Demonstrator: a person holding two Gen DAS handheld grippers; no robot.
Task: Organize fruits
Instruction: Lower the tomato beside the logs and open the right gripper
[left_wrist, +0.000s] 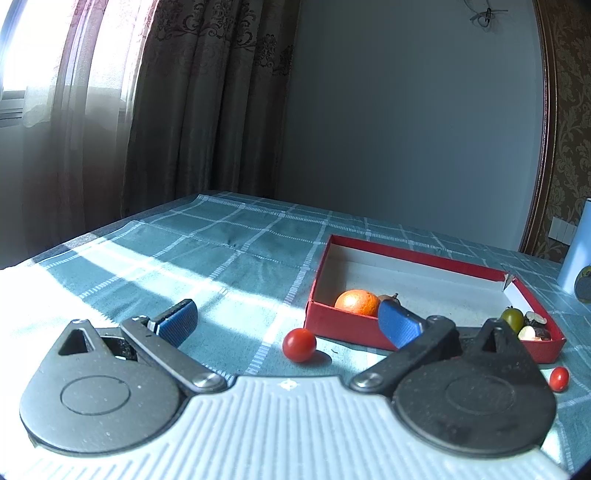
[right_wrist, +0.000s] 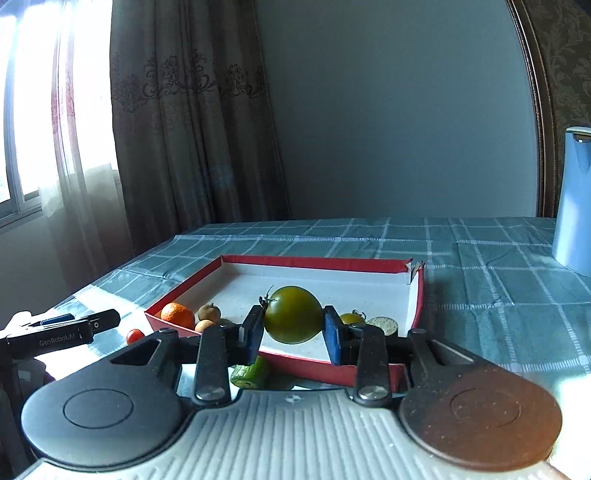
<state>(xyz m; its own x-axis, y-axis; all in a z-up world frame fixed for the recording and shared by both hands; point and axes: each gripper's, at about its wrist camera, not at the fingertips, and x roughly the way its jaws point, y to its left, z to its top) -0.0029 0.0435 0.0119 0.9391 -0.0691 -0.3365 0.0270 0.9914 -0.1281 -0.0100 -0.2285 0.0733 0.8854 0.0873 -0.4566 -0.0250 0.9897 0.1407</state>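
My right hand-held gripper (right_wrist: 293, 330) clamps a smooth, dark-green tomato (right_wrist: 293, 319), stem at nine o'clock; my left hand-held gripper (left_wrist: 288, 323) gapes empty.

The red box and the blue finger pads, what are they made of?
The red box looks like thin matte cardboard: its far corner is torn and folded, white inside. The blue pads look like rubber or soft plastic, with fine ribbed texture.

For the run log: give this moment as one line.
right gripper: shut on green tomato, over red box | left gripper: open, empty | red cherry tomato: on tablecloth
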